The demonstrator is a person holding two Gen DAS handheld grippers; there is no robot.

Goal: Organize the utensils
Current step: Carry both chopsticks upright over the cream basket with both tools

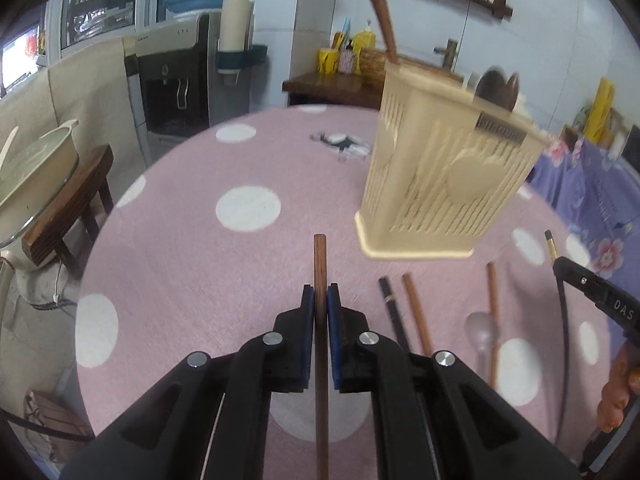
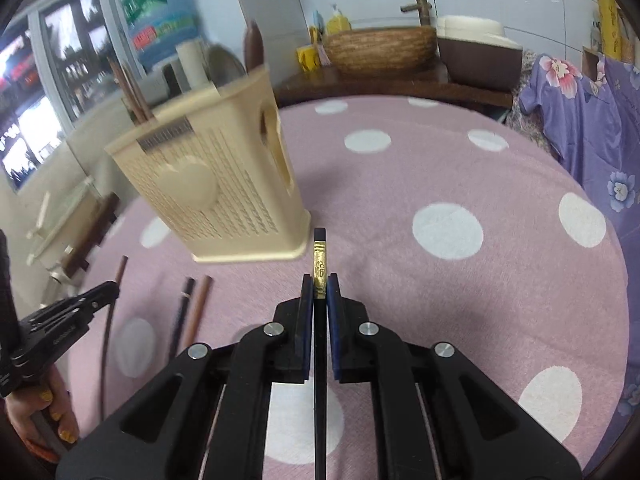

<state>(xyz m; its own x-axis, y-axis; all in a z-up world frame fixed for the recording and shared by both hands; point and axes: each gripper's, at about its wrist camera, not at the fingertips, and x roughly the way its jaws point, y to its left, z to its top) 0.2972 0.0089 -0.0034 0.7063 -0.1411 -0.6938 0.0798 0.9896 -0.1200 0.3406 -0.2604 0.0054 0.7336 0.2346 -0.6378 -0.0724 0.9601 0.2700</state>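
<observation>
Partly hidden brown chopstick (image 1: 320, 264), holder (image 1: 448, 168) blurred

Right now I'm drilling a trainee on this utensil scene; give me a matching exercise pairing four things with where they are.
Things:
1. brown wooden chopstick
2. black chopstick with gold band
3. clear plastic spoon
4. cream slatted plastic utensil holder

Places:
A. standing on the pink dotted tablecloth
B. clamped in the right tongs
C. lying flat on the cloth
D. clamped in the left tongs

Pairs: 1-D, 2-B, 3-C, 4-A
</observation>
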